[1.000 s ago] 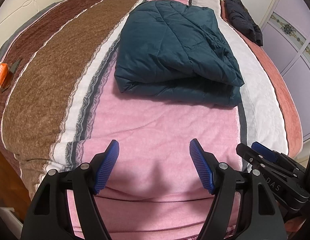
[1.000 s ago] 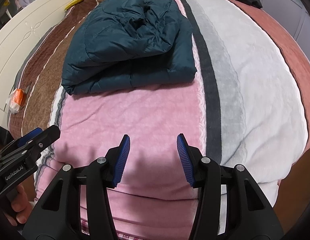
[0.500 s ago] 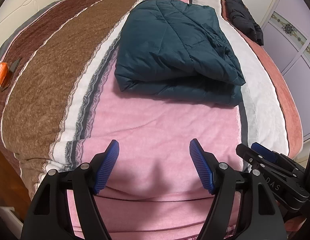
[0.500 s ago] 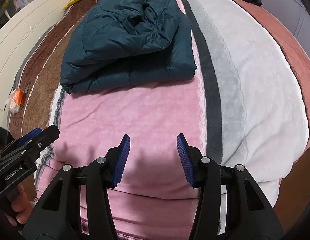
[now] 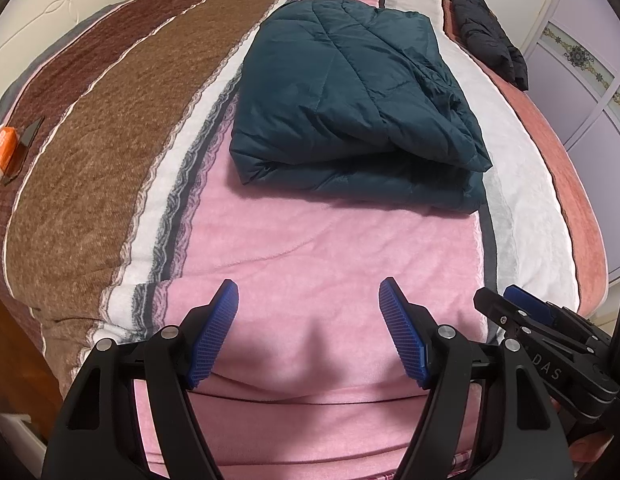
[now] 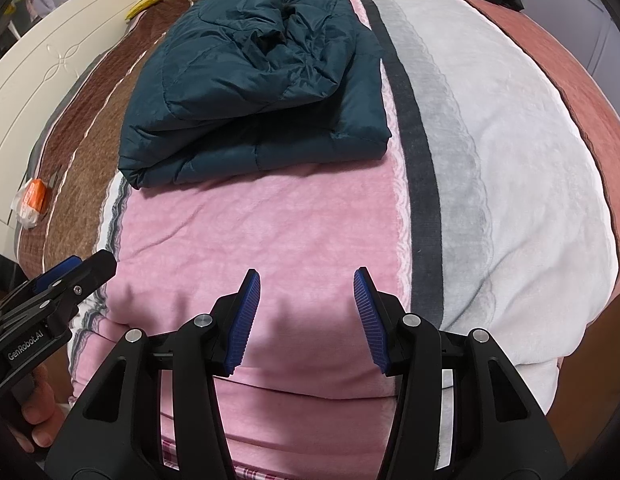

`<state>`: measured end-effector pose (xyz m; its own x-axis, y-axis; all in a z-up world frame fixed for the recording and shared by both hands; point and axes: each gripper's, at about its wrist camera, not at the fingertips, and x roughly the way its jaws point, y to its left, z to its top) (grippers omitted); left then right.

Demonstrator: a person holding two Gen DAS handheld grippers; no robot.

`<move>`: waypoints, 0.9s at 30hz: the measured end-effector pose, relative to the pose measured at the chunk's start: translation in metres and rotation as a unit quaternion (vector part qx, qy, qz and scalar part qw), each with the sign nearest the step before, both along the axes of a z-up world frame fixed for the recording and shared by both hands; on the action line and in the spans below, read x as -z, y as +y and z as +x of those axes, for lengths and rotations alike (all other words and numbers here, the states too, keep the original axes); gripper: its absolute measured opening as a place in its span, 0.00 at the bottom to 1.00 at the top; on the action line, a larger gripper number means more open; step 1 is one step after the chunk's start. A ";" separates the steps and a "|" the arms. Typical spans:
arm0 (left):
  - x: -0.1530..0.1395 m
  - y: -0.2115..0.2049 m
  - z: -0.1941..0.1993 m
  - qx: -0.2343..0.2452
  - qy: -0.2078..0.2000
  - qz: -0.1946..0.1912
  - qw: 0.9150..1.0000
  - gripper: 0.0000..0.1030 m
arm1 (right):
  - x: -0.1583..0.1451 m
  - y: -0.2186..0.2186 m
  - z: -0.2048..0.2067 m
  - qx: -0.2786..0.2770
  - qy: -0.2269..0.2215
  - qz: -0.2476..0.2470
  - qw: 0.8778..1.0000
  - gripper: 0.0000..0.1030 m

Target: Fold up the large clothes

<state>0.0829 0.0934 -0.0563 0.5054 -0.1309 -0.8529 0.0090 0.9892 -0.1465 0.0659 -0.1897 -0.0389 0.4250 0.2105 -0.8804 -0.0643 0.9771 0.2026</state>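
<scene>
A dark teal padded jacket [image 5: 350,100] lies folded into a thick bundle on the striped bed blanket [image 5: 310,248]; it also shows in the right wrist view [image 6: 254,92]. My left gripper [image 5: 309,306] is open and empty, held above the pink stripe short of the jacket's near edge. My right gripper [image 6: 307,296] is open and empty too, also over the pink stripe in front of the jacket. Each gripper shows at the edge of the other's view: the right one [image 5: 506,300] and the left one [image 6: 86,266].
A black garment [image 5: 486,36] lies at the bed's far right. An orange and white packet [image 5: 2,152] sits at the left edge of the bed. A white headboard [image 6: 38,64] runs along the left. Cabinet doors [image 5: 590,92] stand to the right.
Both grippers have drawn back slightly toward the foot of the bed; the jacket has not moved. Both stay open.
</scene>
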 end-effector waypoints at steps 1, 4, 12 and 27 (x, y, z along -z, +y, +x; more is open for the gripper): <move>0.000 0.000 0.001 0.000 0.000 0.000 1.000 0.69 | 0.000 0.000 0.000 0.000 0.000 0.000 1.000 0.48; -0.001 0.000 0.001 0.000 0.000 0.001 1.000 0.69 | 0.001 0.000 0.000 0.000 0.001 0.000 1.000 0.48; -0.002 -0.001 0.000 0.001 -0.004 0.004 1.000 0.67 | 0.001 -0.001 0.001 0.001 0.003 0.001 1.000 0.48; -0.003 -0.003 0.000 0.003 -0.006 0.006 1.000 0.64 | 0.002 -0.001 0.001 0.000 0.004 0.001 1.000 0.48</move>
